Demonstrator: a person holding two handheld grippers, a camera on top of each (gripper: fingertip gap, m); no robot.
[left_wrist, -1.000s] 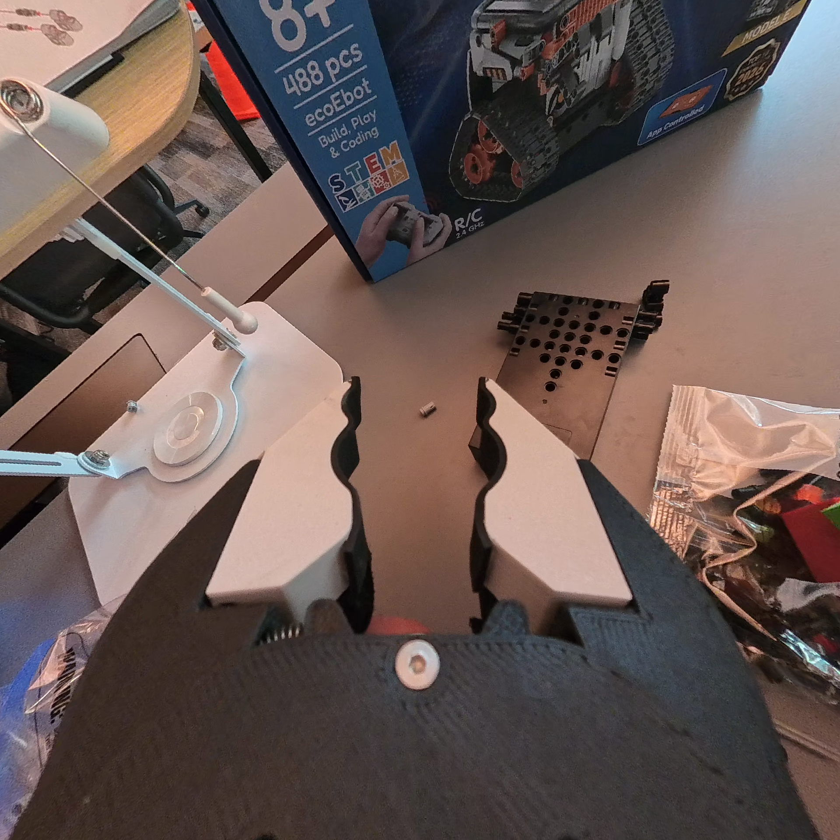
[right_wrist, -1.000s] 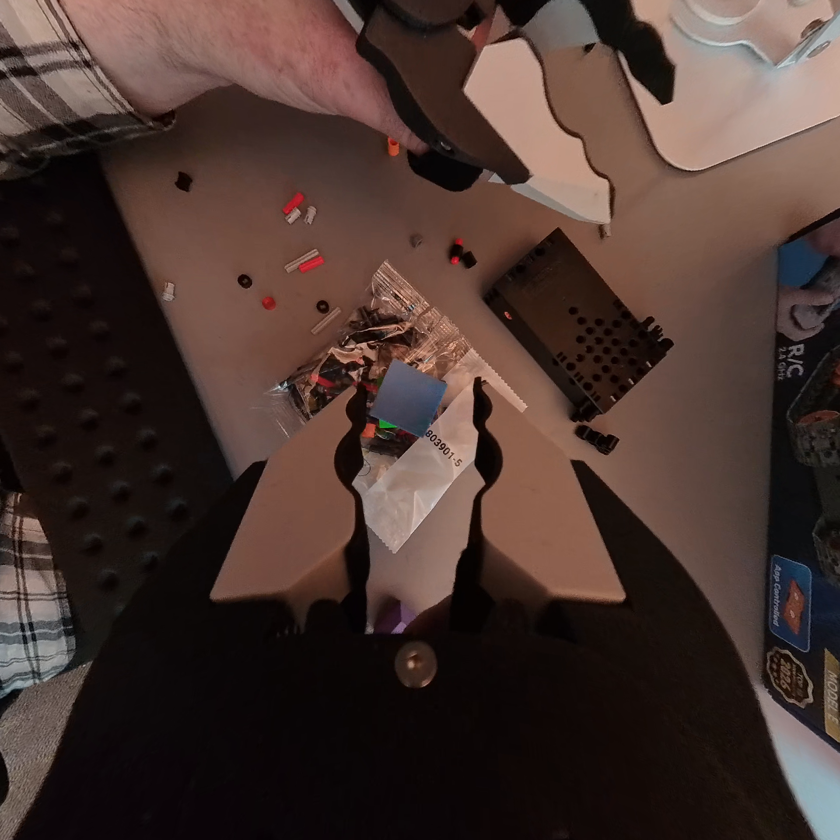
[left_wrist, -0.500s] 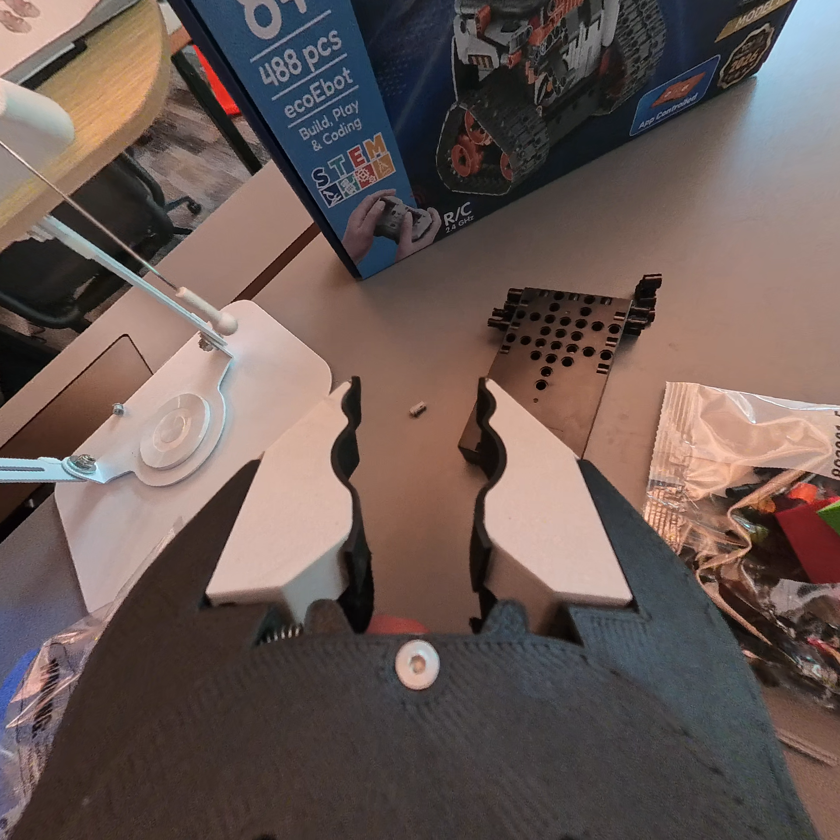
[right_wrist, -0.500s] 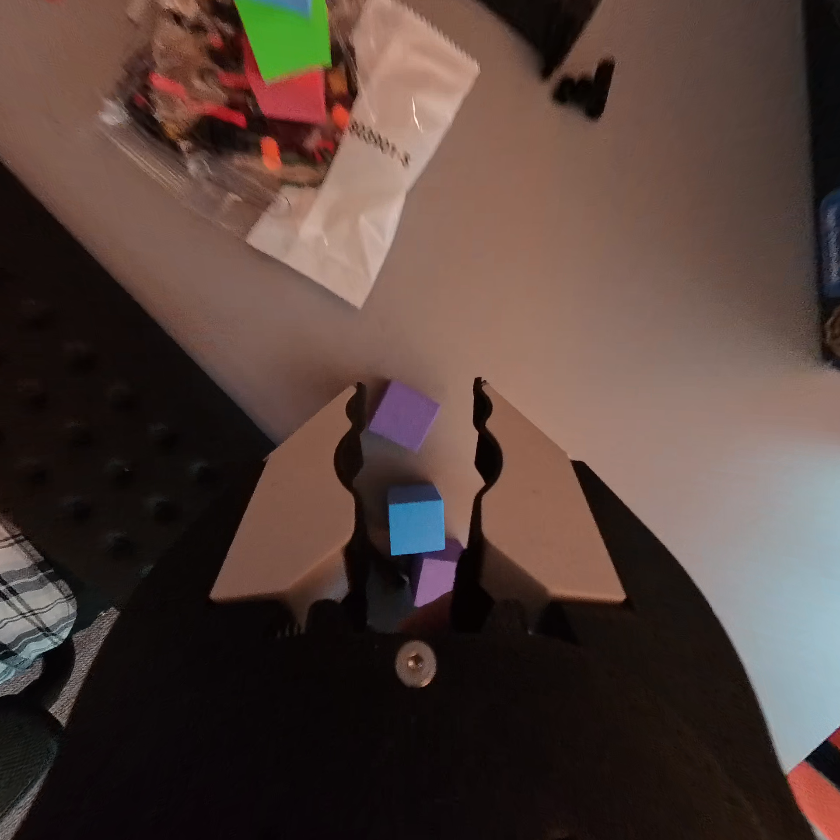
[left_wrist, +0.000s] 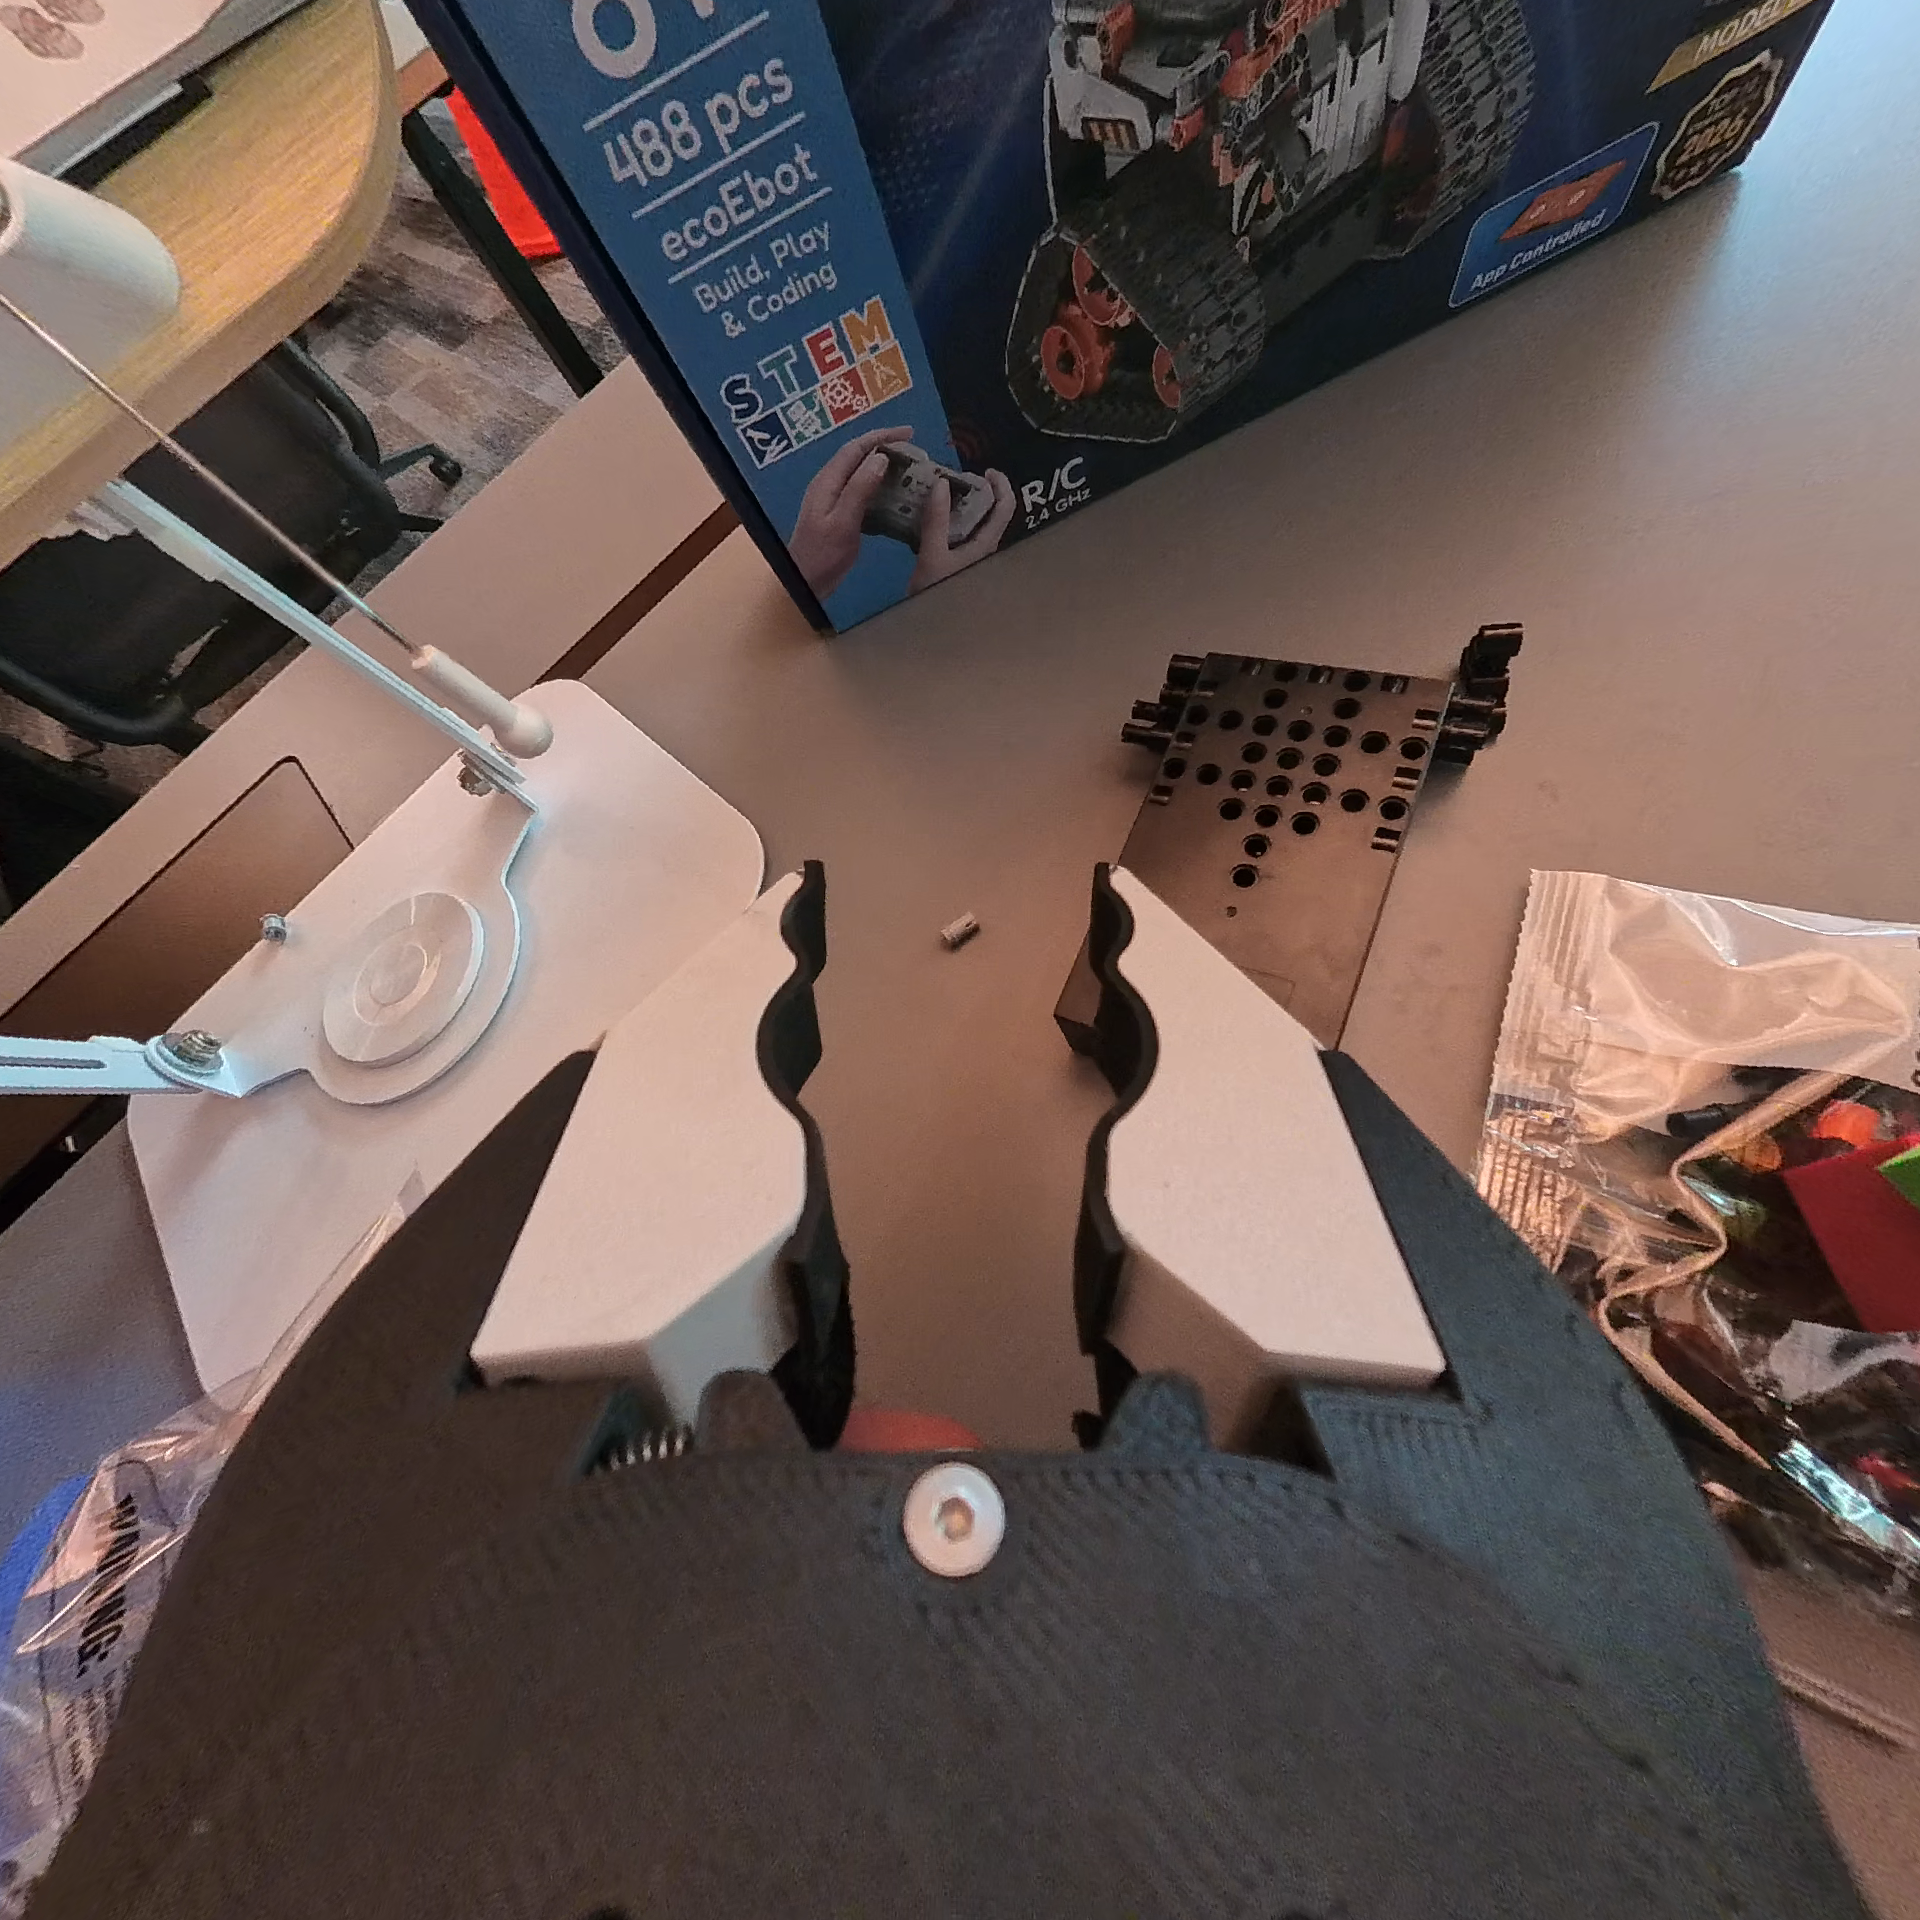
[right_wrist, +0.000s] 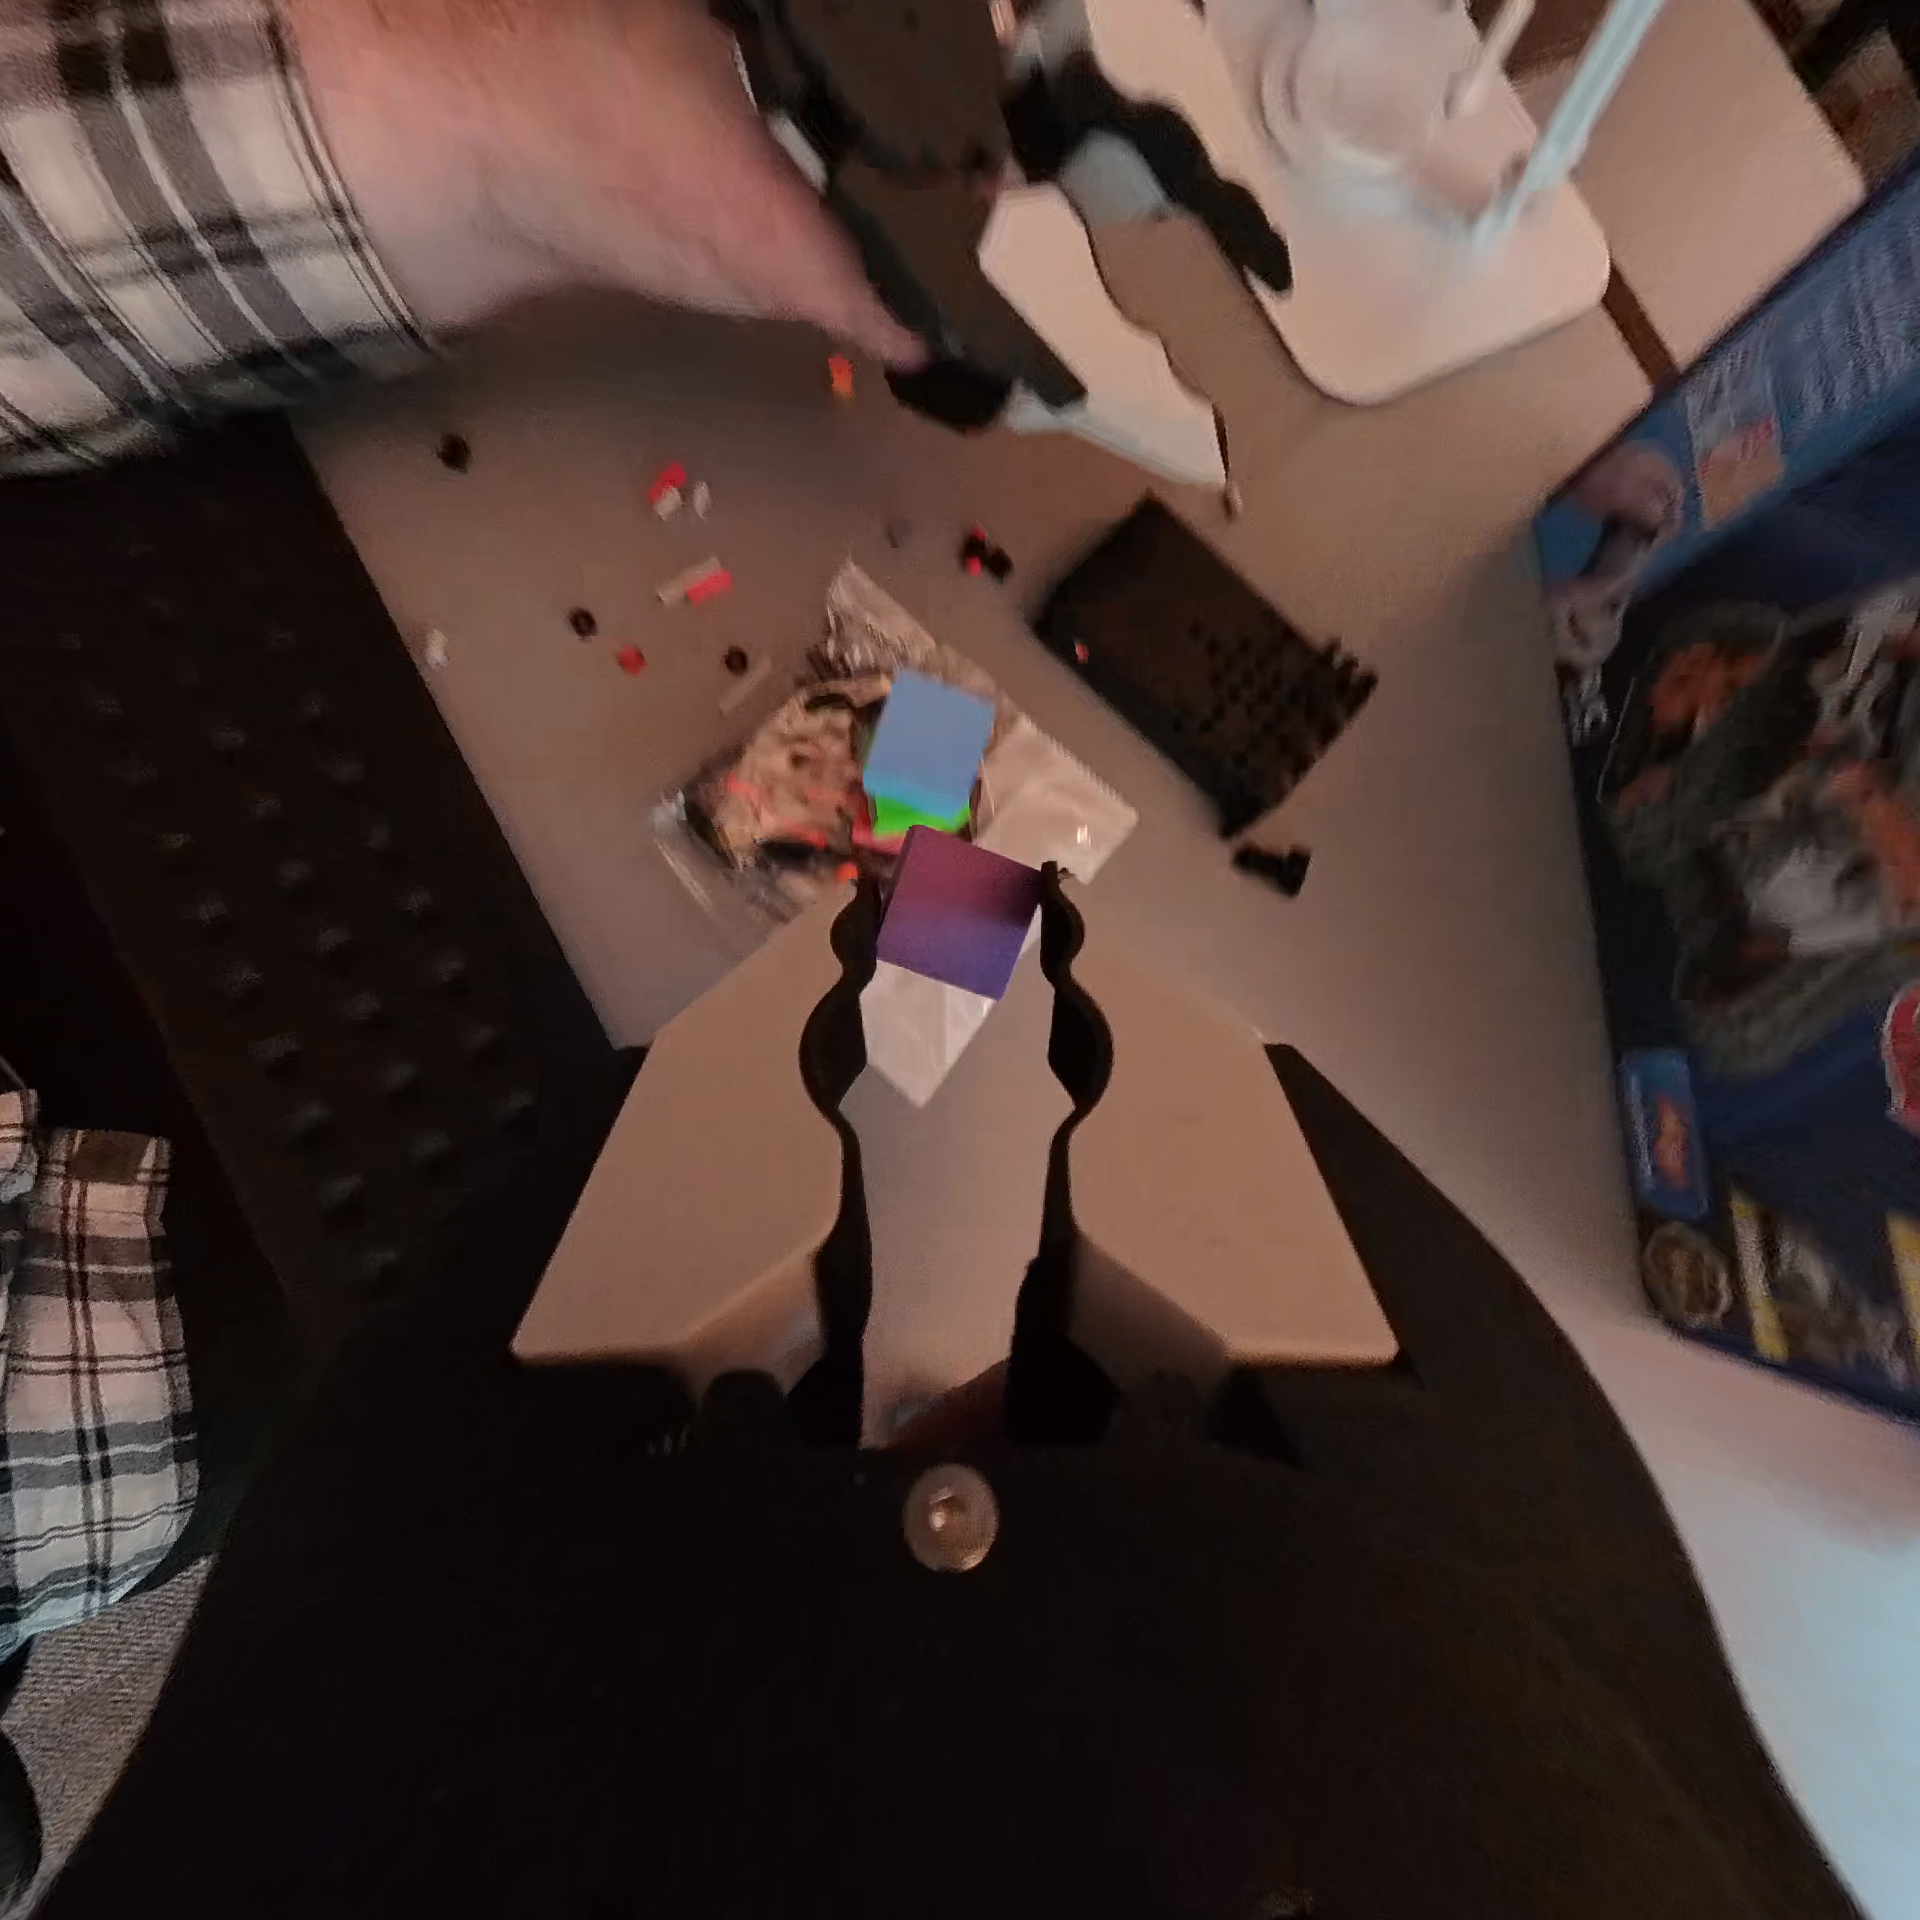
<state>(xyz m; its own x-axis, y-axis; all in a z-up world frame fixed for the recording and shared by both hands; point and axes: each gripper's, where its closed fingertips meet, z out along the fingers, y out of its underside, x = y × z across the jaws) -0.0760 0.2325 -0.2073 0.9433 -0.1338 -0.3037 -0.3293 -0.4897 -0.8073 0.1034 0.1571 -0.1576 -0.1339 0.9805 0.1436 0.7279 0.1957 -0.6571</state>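
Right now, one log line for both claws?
left claw: open, empty, over small grey pin | right claw: shut on purple cube, above cube stack on parts bag | view: blurred

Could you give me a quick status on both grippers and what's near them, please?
Left gripper open, empty, small grey piece just ahead. Right gripper shut on purple cube, above blue-topped stack.

Blue toy-kit box (left_wrist: 1195, 260) stands at table's far side. Black perforated plate (left_wrist: 1288, 831) lies before it; tiny grey pin (left_wrist: 961, 928) just left of plate. Clear bag of small parts (left_wrist: 1725, 1174) at right. White lamp base (left_wrist: 436, 997) at left.
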